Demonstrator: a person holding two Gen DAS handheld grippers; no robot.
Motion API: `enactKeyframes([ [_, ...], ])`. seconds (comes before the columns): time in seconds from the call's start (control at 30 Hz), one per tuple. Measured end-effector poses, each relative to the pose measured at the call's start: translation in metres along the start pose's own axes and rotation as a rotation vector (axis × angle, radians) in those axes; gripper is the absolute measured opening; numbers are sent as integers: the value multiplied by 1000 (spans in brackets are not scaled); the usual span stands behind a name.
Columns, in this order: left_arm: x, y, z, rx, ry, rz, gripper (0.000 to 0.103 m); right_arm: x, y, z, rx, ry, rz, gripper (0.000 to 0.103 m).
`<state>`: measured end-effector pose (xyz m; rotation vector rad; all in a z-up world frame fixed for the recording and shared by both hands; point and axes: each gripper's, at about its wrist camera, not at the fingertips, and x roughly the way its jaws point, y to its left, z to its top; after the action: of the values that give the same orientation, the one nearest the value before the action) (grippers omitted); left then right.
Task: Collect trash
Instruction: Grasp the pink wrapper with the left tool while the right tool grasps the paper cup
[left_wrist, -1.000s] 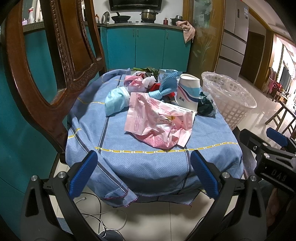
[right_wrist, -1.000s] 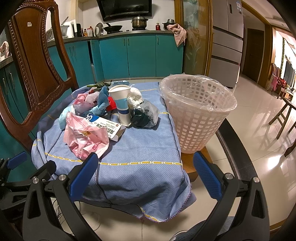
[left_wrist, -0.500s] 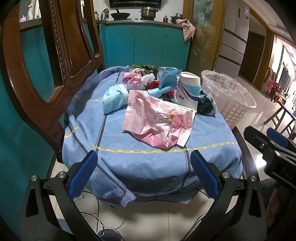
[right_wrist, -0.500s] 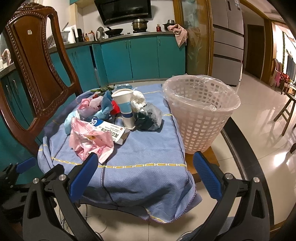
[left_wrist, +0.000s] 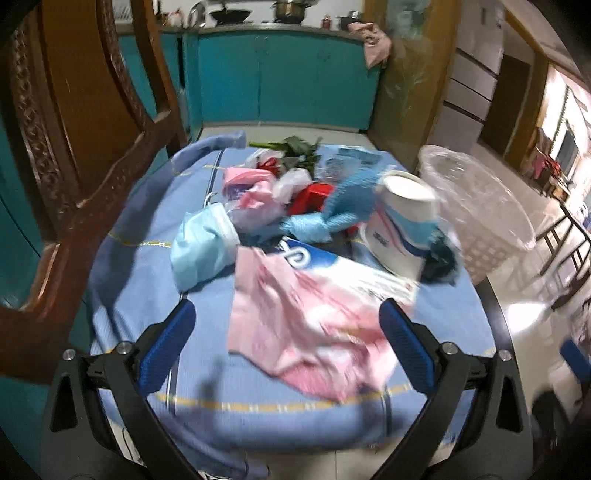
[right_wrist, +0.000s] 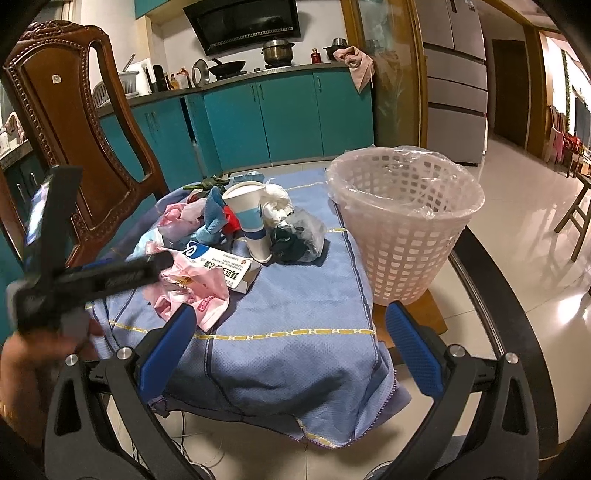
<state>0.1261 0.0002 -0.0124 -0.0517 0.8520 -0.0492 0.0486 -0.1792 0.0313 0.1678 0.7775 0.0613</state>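
Note:
A heap of trash lies on a blue-clothed table (left_wrist: 155, 306): a pink plastic bag (left_wrist: 303, 325), a white-and-blue carton (left_wrist: 343, 269), a pale blue face mask (left_wrist: 203, 247), a blue rag (left_wrist: 332, 210) and an upright paper cup (left_wrist: 402, 221). My left gripper (left_wrist: 286, 347) hangs open just above the near end of the pink bag, holding nothing. In the right wrist view, my right gripper (right_wrist: 290, 347) stands open and empty at the table's front edge. The left gripper (right_wrist: 92, 280) reaches in from the left over the pink bag (right_wrist: 195, 291), beside the cup (right_wrist: 251, 221).
A white lattice basket (right_wrist: 402, 229) with a clear liner stands on the table's right side. A clear bag of dark scraps (right_wrist: 299, 236) lies by the cup. A carved wooden chair (right_wrist: 74, 122) backs the left side. Teal cabinets and tiled floor lie behind.
My left gripper has moved forward over the table and now hovers above the pink bag; it has entered the right wrist view. The right gripper has barely shifted.

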Motion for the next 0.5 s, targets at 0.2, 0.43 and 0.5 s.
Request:
enactKeyframes([
  [0.2, 31, 16, 3, -102, 115, -40, 33, 3, 2, 0, -15, 7, 18, 100],
  [0.43, -28, 25, -5, -106, -81, -68, 7, 6, 9, 15, -80, -50, 70, 100],
  [0.5, -56, 26, -6, -110, -205, -75, 7, 10, 14, 26, -116, -80, 87, 100],
])
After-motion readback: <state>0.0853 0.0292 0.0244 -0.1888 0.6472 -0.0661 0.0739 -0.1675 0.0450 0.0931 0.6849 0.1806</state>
